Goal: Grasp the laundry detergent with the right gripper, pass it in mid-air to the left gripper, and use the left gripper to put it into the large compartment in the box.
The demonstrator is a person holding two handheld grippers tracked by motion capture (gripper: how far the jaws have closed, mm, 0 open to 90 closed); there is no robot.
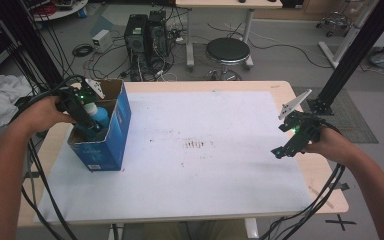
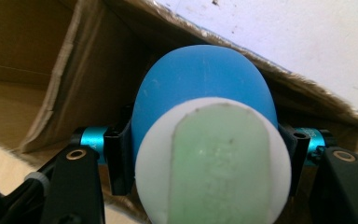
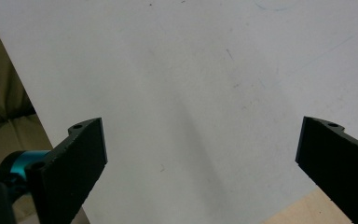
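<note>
**Bottle going into the box: placement in hand**

My left gripper (image 1: 82, 112) was inside the open top of the blue box (image 1: 115, 135), which stood at the left end of the worktop (image 1: 220, 150). Its jaws were clamped on a blue bottle (image 2: 205, 98) with a white cap (image 2: 158, 158); in the left gripper view the pads (image 2: 117, 161) pressed the bottle on both sides, with the box's brown inner walls close around it. The bottle was partly below the rim, cap end toward me. I could not tell whether it had reached the box floor.

My right gripper (image 1: 292, 137) hung over the right end of the worktop, jaws wide apart and holding nothing.

I judged the step to be placement into the box. The next move called for lowering the bottle until it rested, then spreading the left jaws and lifting straight out without catching the box wall.
</note>
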